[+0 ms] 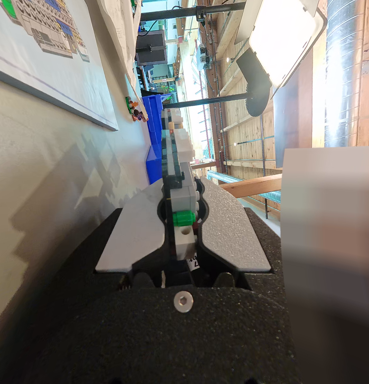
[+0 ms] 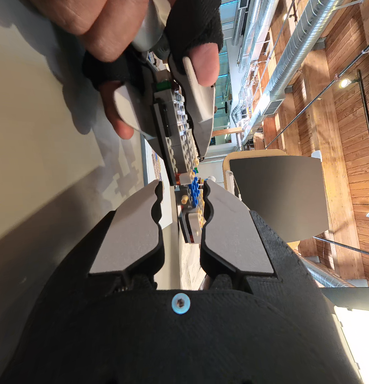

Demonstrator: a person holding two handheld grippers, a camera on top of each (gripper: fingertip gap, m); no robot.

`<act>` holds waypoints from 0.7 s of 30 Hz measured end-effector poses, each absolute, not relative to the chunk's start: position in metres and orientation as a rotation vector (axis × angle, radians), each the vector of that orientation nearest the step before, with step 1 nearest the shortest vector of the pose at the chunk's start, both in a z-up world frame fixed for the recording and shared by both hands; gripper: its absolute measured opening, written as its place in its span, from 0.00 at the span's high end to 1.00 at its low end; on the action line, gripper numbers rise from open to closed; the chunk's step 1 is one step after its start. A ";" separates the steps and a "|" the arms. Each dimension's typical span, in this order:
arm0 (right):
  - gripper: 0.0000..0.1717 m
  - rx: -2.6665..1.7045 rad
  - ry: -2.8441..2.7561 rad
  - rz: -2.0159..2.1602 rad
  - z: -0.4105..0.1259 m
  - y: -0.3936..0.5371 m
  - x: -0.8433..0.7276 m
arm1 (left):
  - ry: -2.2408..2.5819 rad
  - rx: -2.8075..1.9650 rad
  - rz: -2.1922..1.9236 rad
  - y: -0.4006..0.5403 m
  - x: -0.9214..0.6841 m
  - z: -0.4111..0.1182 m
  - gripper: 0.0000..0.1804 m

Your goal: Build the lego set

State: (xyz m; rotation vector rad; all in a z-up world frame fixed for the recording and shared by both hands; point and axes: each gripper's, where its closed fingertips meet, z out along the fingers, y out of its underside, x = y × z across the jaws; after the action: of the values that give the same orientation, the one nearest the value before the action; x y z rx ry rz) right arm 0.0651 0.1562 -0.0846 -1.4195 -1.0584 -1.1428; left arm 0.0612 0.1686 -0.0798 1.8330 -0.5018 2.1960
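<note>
Brick model (image 1: 175,166) in left tool (image 1: 182,197); right tool (image 2: 182,189) open.

A pale off-white table top (image 1: 44,166) carries everything, seen turned on its side in both views. On it lies a large white printed sheet with a grey border (image 1: 54,79), showing a coloured brick diagram at its far part. Beyond the sheet's edge sits a small cluster of green, orange and purple toy bricks (image 1: 134,110), just beside a blue plastic storage bin (image 1: 153,133) at the far end. Stepped shadows fall across the bare surface nearby.
</note>
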 end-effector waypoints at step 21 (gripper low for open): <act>0.85 -1.455 -1.048 -1.052 -0.086 0.156 0.062 | -0.627 1.828 2.193 0.159 0.061 -0.078 0.86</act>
State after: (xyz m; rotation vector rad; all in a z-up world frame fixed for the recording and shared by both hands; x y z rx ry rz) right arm 0.0622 0.1561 -0.0862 -1.4549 -1.0482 -1.0523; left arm 0.0608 0.1594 -0.0781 1.8275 -0.6274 2.1931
